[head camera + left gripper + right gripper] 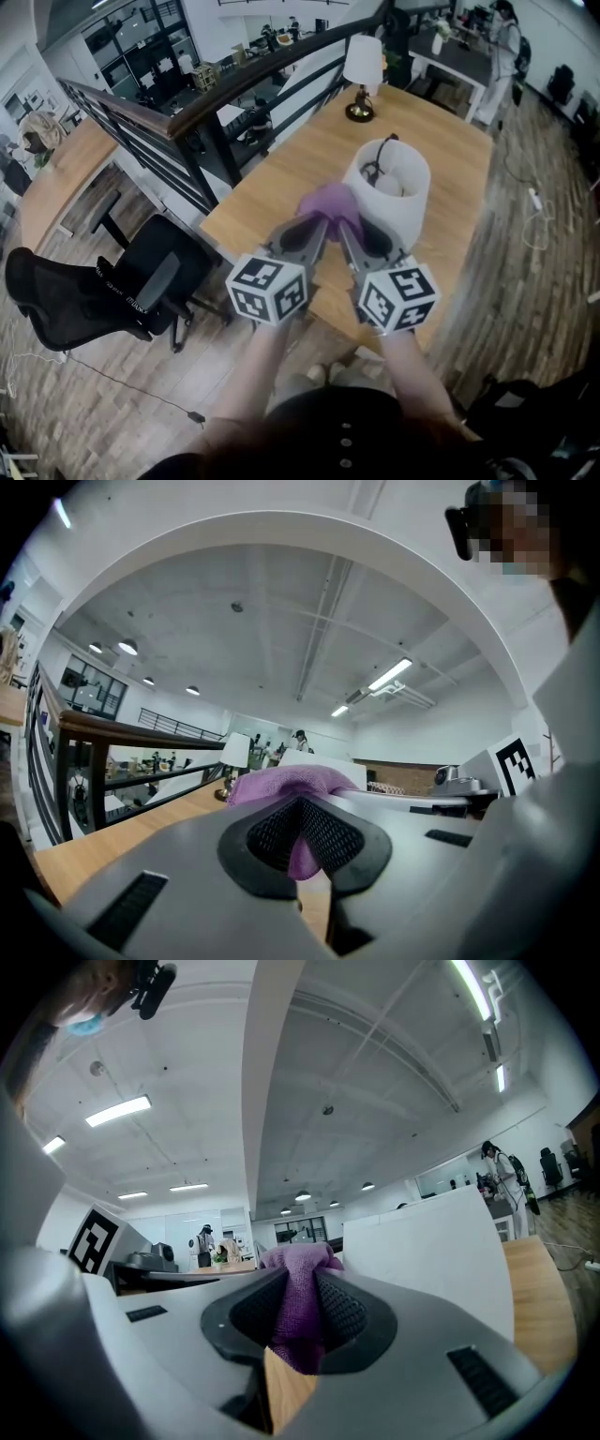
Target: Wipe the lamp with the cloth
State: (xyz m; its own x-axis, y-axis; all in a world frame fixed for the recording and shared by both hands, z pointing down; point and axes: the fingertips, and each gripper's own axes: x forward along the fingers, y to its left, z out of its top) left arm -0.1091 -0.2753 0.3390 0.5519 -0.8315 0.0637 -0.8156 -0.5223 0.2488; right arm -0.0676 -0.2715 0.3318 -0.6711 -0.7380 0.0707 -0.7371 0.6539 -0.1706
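A purple cloth (330, 202) is bunched between both grippers just in front of a white lamp shade (389, 192) that stands on the wooden table (281, 178). My left gripper (317, 220) is shut on the cloth (295, 789) from the left. My right gripper (347, 223) is shut on the same cloth (300, 1307) from the right. In the right gripper view the white lamp shade (431, 1251) rises close behind the jaws. The cloth touches the shade's near side in the head view.
A second small lamp (362, 75) with a white shade stands at the table's far end. A black railing (187, 122) runs along the table's left side. A black office chair (94, 286) stands below left. A person (502, 47) stands at the far right.
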